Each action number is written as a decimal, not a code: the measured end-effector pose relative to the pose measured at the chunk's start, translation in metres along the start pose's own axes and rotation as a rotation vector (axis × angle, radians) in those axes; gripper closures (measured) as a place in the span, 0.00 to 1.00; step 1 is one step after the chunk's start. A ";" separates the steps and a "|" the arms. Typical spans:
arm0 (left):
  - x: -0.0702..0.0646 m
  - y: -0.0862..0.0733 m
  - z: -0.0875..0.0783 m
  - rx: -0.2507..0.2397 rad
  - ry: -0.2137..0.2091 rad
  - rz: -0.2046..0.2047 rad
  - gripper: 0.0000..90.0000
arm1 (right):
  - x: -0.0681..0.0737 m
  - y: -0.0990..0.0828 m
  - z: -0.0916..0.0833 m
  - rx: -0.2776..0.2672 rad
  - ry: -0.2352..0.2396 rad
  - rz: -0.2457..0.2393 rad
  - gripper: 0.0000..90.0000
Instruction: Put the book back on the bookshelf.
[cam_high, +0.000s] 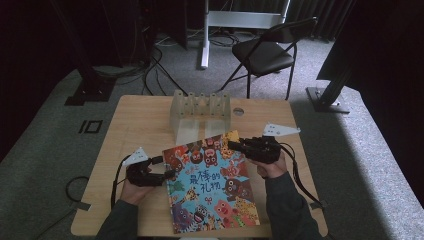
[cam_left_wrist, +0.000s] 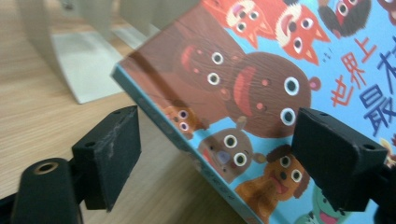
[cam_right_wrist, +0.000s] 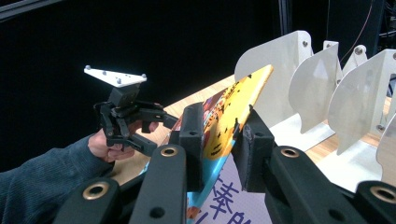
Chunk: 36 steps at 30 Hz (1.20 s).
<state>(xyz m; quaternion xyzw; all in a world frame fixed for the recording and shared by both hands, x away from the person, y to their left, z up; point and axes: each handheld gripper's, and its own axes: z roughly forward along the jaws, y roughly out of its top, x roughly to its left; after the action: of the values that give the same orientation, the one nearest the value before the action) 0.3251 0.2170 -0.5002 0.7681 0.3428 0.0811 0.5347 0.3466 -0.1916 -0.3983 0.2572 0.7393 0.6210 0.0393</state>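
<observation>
A colourful picture book with cartoon animals and Chinese lettering on its cover (cam_high: 210, 182) lies on the light wooden table (cam_high: 135, 120), reaching from the table's middle toward its near edge, with its far right corner raised off the wood. The right gripper (cam_high: 235, 146) is clamped narrow on that raised corner: in the right gripper view its two black jaws press both faces of the tilted book (cam_right_wrist: 224, 121), one on the printed cover and one underneath. The left gripper (cam_high: 167, 174) sits at the book's left edge, nearer the table's left side, and its jaws stand wide apart; in the left gripper view the book's edge and blue spine (cam_left_wrist: 196, 154) run between the two black pads without either pad touching it. A pale translucent plastic rack with upright dividers (cam_high: 200, 112) stands just beyond the book, near the table's far edge. Its white rounded dividers (cam_right_wrist: 322, 84) rise just behind the lifted corner. A black folding chair (cam_high: 267, 50) stands on the grey floor beyond the table
</observation>
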 end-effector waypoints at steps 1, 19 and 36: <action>0.000 0.001 0.001 0.004 -0.007 0.006 0.17 | 0.000 0.000 0.000 0.000 0.000 0.000 0.83; 0.019 0.022 0.006 -0.058 -0.182 -0.077 0.24 | 0.003 -0.002 -0.004 -0.016 0.043 -0.027 0.84; 0.026 0.016 0.008 -0.012 -0.258 -0.153 0.27 | 0.002 -0.003 -0.003 -0.026 0.047 -0.039 0.84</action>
<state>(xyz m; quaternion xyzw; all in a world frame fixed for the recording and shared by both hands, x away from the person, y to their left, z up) 0.3555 0.2234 -0.4961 0.7405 0.3283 -0.0570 0.5837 0.3425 -0.1942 -0.4003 0.2274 0.7370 0.6354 0.0373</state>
